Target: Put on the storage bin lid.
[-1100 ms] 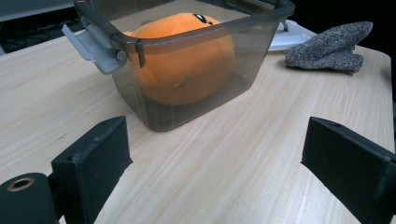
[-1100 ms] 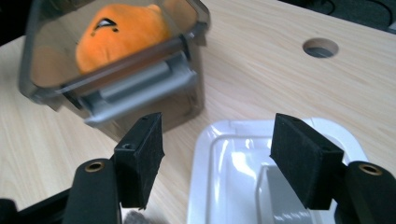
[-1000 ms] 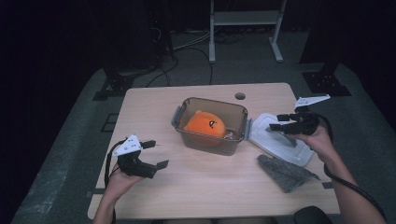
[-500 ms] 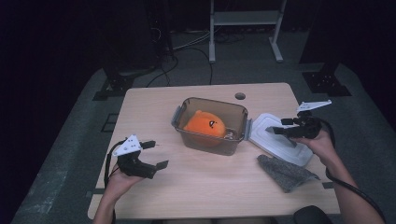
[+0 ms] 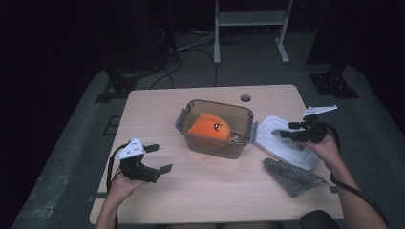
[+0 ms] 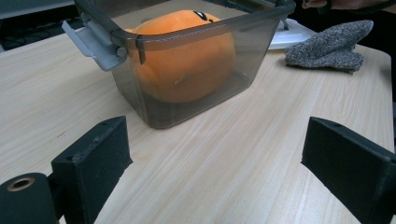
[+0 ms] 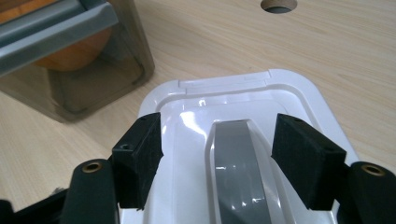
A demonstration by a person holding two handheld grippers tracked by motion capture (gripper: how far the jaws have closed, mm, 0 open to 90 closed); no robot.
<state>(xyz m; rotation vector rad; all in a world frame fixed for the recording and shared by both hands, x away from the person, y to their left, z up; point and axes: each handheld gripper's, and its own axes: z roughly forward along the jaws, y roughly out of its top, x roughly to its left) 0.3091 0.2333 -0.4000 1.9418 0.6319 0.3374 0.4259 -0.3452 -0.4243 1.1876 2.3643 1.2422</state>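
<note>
Right gripper view: jaws astride lid (image 7: 243, 140) handle.

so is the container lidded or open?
Open. The container has no lid on; the orange plush shows through its open top. The white lid lies flat on the table beside it, under the right gripper.

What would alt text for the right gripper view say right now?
The right gripper, jaws open, is poised over a white container lid, straddling its grey handle. The lid lies flat on the wooden table beside a translucent grey bin holding something orange.
</note>
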